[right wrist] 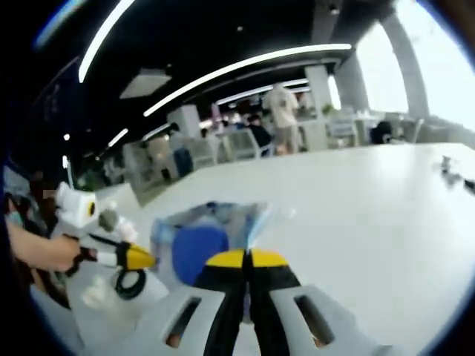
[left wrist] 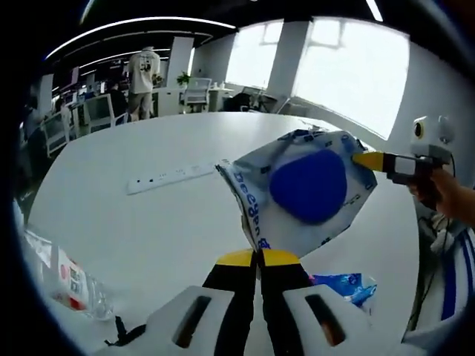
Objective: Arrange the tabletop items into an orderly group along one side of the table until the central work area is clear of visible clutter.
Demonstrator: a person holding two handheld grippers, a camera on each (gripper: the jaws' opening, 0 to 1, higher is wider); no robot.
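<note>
The packet [left wrist: 308,189], apparently wipes, is held aloft, pinched by both hand-held grippers; placement along the tabletop [left wrist: 148,222] edge is needed next.

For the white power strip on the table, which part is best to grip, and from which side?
Probably grip the power strip across its narrow width, near the middle, coming down from above. It lies flat on the table, long and thin, with bare surface on both long sides, so jaws can straddle it. Both grippers now hold the blue-and-white bag.
</note>
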